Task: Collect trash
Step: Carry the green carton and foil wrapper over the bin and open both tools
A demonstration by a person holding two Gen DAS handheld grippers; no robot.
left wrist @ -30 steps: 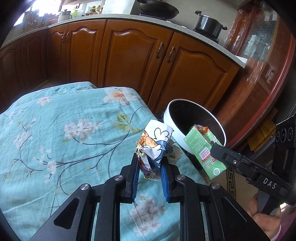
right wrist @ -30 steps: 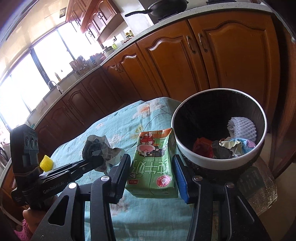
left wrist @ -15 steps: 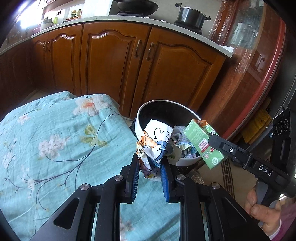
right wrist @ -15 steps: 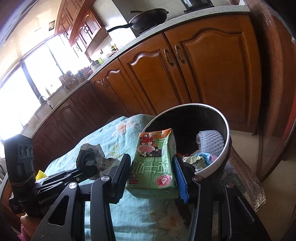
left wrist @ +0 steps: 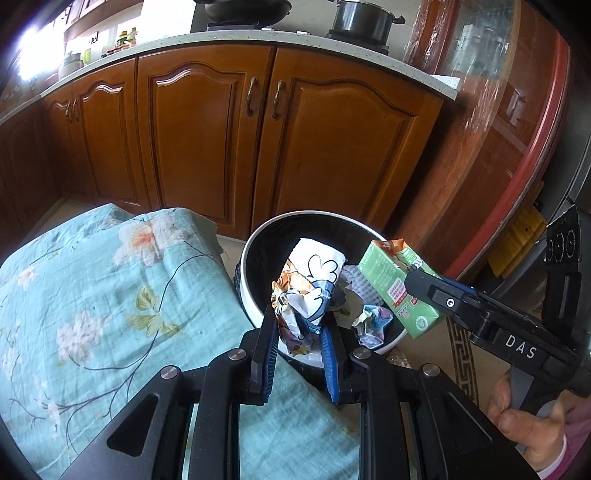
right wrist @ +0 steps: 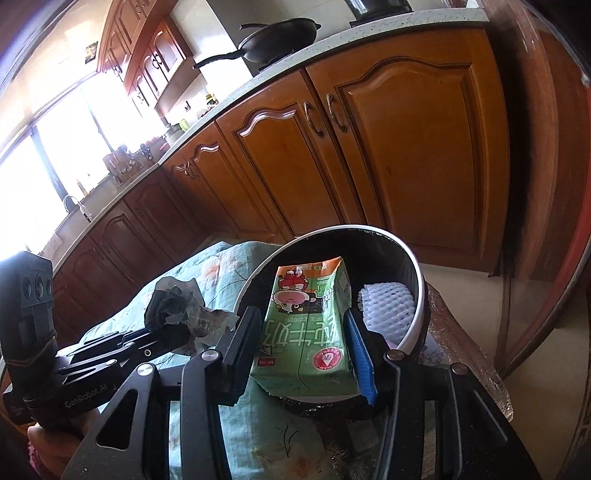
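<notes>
Left wrist view: the left gripper (left wrist: 297,332) pinches a crumpled wrapper (left wrist: 310,291) over the near rim of the bin (left wrist: 258,236), just past the floral cloth's (left wrist: 110,295) edge.

Right wrist view: the right gripper (right wrist: 303,339) clamps a green carton (right wrist: 306,332) above the bin's (right wrist: 413,266) open mouth.

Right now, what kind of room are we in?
Most likely a home kitchen: wooden cabinets run under a stone countertop, a wok and a pot sit on the stove, and a sink tap stands by the window.

"DAS" on right gripper (left wrist: 424,284); "GenRobot.AI" on left gripper (right wrist: 177,334).
</notes>
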